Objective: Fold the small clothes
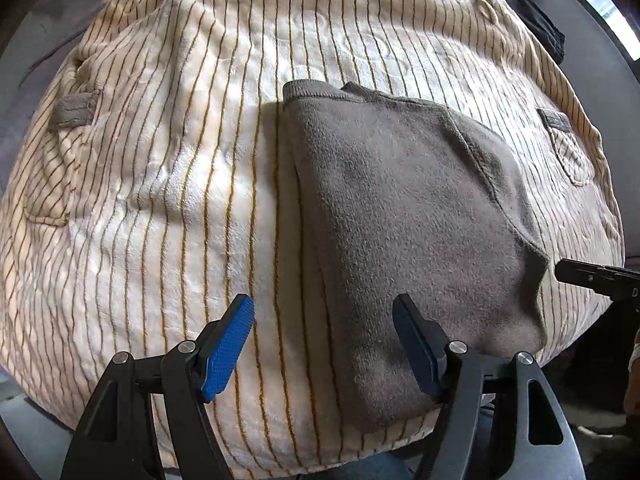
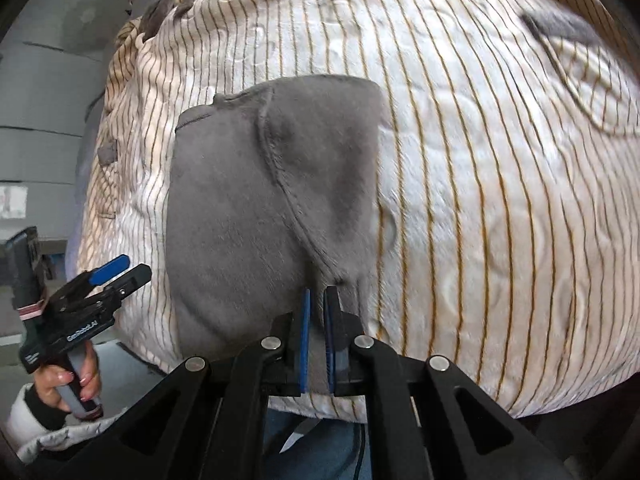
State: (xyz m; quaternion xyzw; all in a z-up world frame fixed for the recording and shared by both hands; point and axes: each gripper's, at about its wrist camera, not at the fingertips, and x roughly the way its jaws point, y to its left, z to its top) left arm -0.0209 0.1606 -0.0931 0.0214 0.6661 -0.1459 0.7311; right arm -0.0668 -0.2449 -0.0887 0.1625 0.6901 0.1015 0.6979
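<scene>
A cream fleece garment with thin ochre pinstripes [image 1: 180, 152] is spread flat over a grey surface [image 1: 592, 28] and fills most of both wrist views. Grey belt loops [image 1: 76, 110] are seen at its 9 o'clock edge, and a striped patch pocket [image 1: 568, 152] at 3 o'clock. A smaller grey fleece piece [image 1: 400, 232], folded with a curved seam running across it, is laid on top of the striped garment, right of centre in the left wrist view, reaching toward the near edge at 6 o'clock.

The left gripper [image 1: 324, 320] is held above the cloth with its blue-padded fingers [image 1: 230, 344] spread wide; nothing is pinched between them, one pad being over the stripes and the other over the grey piece. In the right wrist view it is seen at 8 o'clock, gripped by a hand [image 2: 74, 384] in a pale sleeve [image 2: 28, 420].

The right gripper [image 2: 316, 300] is placed at the near edge of the grey piece, at 6 o'clock, its fingers [image 2: 305, 336] pressed nearly together and a fold of the grey fleece pinched between the pads. Blue denim [image 2: 320, 440] is visible beneath that gripper.
</scene>
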